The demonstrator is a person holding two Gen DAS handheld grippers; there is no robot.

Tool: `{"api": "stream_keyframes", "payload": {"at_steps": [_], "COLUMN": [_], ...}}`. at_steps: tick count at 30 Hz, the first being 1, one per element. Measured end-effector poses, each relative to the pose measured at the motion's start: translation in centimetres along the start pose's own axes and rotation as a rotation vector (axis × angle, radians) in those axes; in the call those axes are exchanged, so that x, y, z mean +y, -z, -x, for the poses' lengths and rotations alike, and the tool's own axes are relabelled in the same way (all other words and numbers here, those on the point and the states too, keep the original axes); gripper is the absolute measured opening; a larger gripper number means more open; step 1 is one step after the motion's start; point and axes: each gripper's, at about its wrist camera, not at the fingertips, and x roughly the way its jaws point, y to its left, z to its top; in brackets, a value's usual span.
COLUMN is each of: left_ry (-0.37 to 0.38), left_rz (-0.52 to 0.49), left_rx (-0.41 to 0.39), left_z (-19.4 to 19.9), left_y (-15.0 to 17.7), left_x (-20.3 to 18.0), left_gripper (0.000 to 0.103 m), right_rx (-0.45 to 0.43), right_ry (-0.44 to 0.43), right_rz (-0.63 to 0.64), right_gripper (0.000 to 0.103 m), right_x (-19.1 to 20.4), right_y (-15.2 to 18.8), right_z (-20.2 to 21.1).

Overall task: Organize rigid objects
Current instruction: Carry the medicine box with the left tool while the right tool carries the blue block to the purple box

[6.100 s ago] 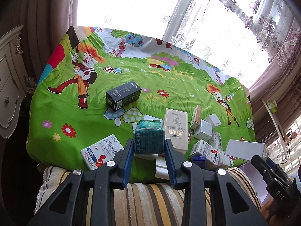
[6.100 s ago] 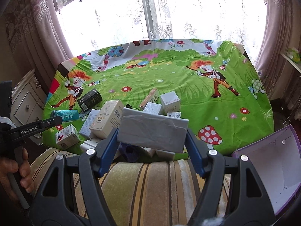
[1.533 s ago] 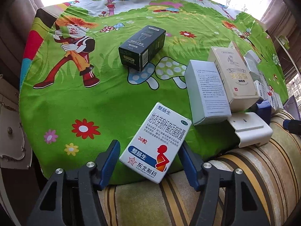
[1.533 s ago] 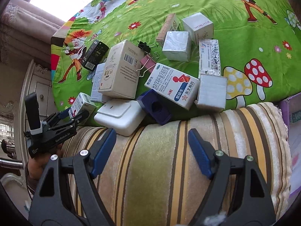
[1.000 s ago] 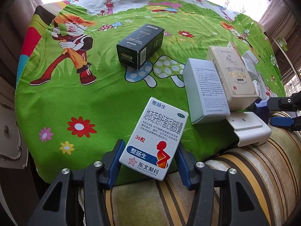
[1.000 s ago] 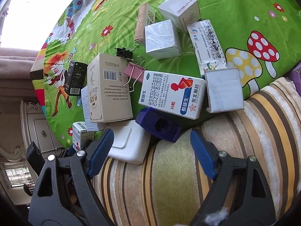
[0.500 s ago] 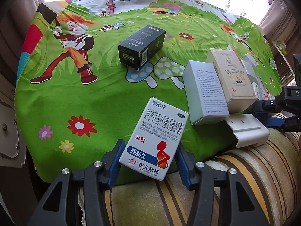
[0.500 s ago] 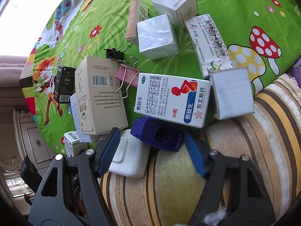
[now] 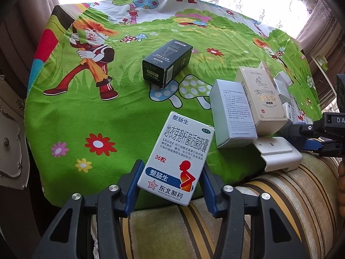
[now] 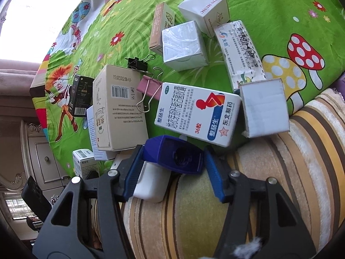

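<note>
My left gripper (image 9: 172,173) is shut on a white and blue medicine box (image 9: 179,151), held tilted over the near edge of the green cartoon cloth (image 9: 86,108). In the right wrist view, my right gripper (image 10: 173,158) is closing its jaws on a dark blue plastic block (image 10: 174,157). The block lies at the cloth's near edge, and a blue pad touches each of its ends. A white plastic piece (image 10: 151,183) lies just under the left finger. A second, identical medicine box (image 10: 197,113) lies flat right behind the block.
A black box (image 9: 167,62) stands alone mid-cloth. Around the block are a cream box (image 10: 118,108), a white box (image 9: 231,116), two white cubes (image 10: 183,45) (image 10: 264,108), a long box (image 10: 239,51) and pink (image 10: 148,88) and black binder clips (image 10: 137,63). A striped cushion (image 10: 215,215) runs along the near side.
The right jaws have narrowed from wide open until they meet the blue block, with the gripper a little closer to it. The left gripper closed on the medicine box and has kept it almost still.
</note>
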Motion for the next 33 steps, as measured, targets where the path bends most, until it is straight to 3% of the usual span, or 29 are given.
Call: {"api": "stream_keyframes", "payload": {"at_steps": [10,15,24,33], "left_ry": [0.019,0.048,0.178,0.267], "left_rz": [0.064,0.084,0.050,0.003], "left_rx": [-0.072,-0.128,-0.170,-0.190], "left_z": [3.0,5.2,7.4,8.7], "left_y": [1.1,2.1,3.3,4.1], "left_x": [-0.1,-1.3,-6.8,-11.9], "left_gripper": [0.051,0.051,0.051,0.051], "right_rx": [-0.093,-0.198,-0.390,-0.497], "right_ry": [-0.021,0.012,0.102,0.186], "right_rz": [0.125,0.246,0.420,0.459], "right_gripper": [0.061,0.061,0.061,0.060], "right_x": [0.0,0.3,-0.6,-3.8], "right_y": [2.1,4.1,7.6,9.8], "right_z": [2.9,5.1,9.4,12.1]}}
